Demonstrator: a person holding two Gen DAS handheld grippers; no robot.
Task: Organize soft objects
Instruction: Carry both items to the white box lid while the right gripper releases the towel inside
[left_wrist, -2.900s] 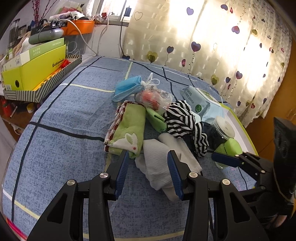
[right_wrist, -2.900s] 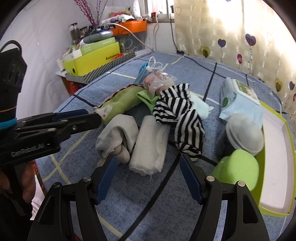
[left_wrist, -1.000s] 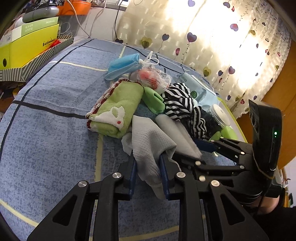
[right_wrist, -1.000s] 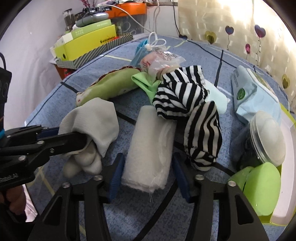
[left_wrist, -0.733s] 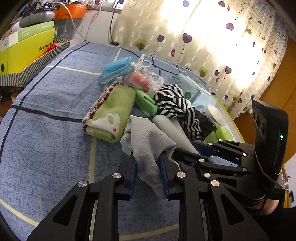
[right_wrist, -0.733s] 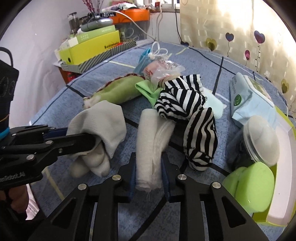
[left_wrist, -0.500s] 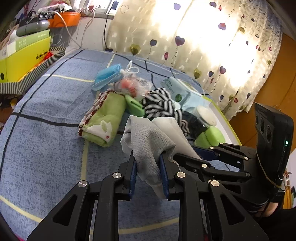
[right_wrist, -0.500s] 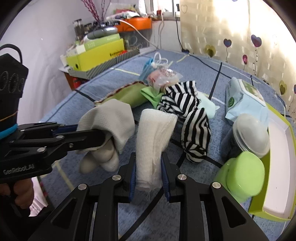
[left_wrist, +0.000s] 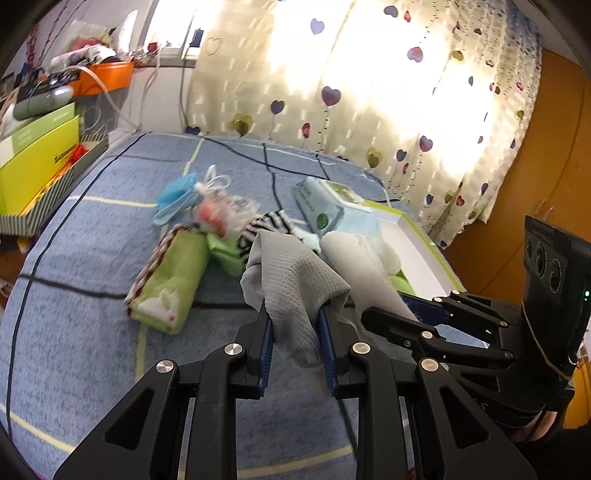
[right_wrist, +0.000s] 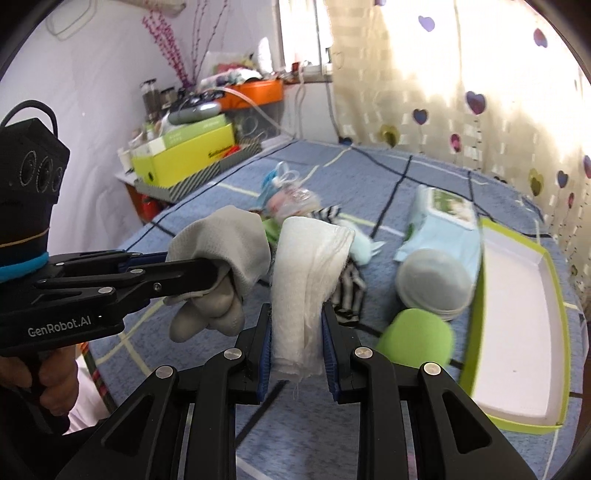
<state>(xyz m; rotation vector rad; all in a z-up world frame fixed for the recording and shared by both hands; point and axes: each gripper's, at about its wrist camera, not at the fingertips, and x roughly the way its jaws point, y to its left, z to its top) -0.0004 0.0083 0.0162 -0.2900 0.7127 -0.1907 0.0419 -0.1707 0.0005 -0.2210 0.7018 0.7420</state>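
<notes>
Left claw (left_wrist: 295, 343) grips grey sock (left_wrist: 295, 288) — right claw (right_wrist: 296, 350) grips white cloth (right_wrist: 306, 280).

Your grey sock bundle (left_wrist: 295, 280) hangs clear above the bed, draped and drooping, with the white folded cloth (right_wrist: 308, 273) upright just beside it (also off the bed). The green rabbit towel (left_wrist: 168, 284) lies rolled on the blue bedspread, the striped garment (left_wrist: 264, 225) crumpled behind it.

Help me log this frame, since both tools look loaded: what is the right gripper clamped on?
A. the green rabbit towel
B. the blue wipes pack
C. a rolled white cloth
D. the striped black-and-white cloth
C: the right gripper has its pads pressed on the rolled white cloth, lifted off the bed, while the left gripper holds a grey sock.
</notes>
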